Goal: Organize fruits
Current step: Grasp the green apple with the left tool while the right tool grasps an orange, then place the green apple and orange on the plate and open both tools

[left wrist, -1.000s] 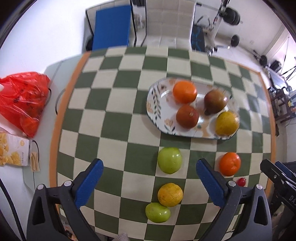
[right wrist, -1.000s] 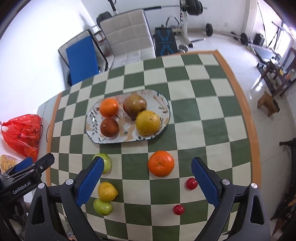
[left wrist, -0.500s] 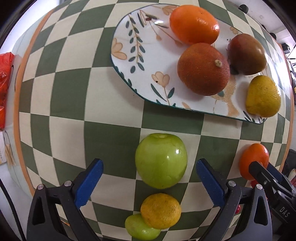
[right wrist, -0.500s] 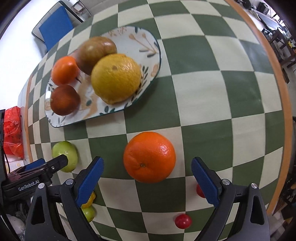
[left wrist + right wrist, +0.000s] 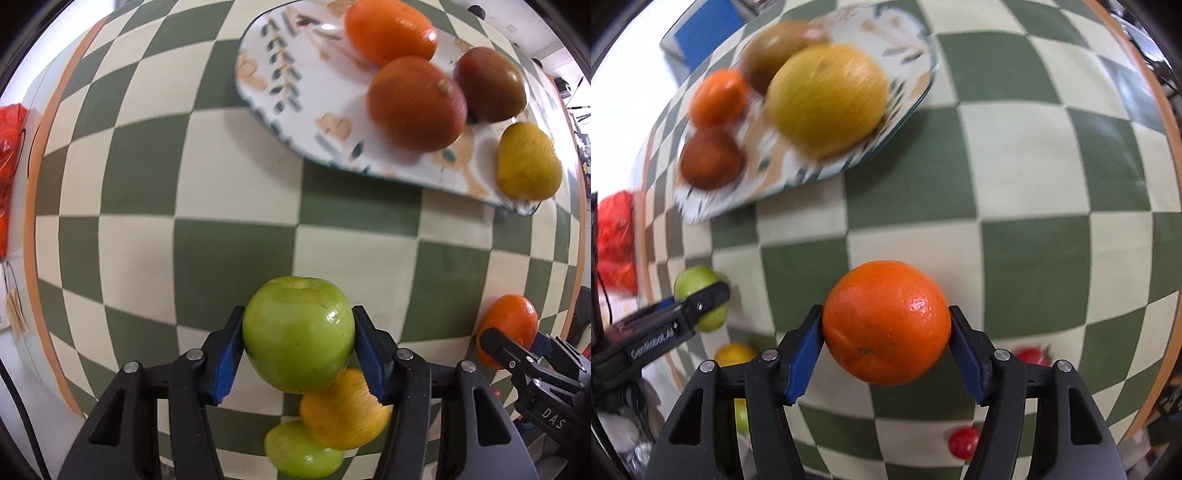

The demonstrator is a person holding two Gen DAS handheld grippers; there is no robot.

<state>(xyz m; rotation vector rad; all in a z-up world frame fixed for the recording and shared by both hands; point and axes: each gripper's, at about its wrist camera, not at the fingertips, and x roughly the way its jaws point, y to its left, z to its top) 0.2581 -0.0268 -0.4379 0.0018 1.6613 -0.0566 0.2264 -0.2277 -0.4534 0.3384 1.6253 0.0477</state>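
Pads of the left gripper (image 5: pixel 298 349), just closing, press a green apple (image 5: pixel 298 334); the right gripper (image 5: pixel 886 338), likewise closing, clamps an orange (image 5: pixel 886 322). Both fruits sit on the checkered counter (image 5: pixel 229 258) near a floral plate (image 5: pixel 295 74).

Green apple (image 5: pixel 298 334), green-cream checked tablecloth (image 5: pixel 229 192)

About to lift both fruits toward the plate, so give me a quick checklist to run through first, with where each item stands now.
1. Left gripper, just closing, has pads on the green apple: ok.
2. Right gripper, just closing, has pads on the orange: ok.
3. Grips firm enough to lift: cannot tell.
4. Bare space on the plate: ok.
5. Yellow citrus touching the apple from below: cannot tell.
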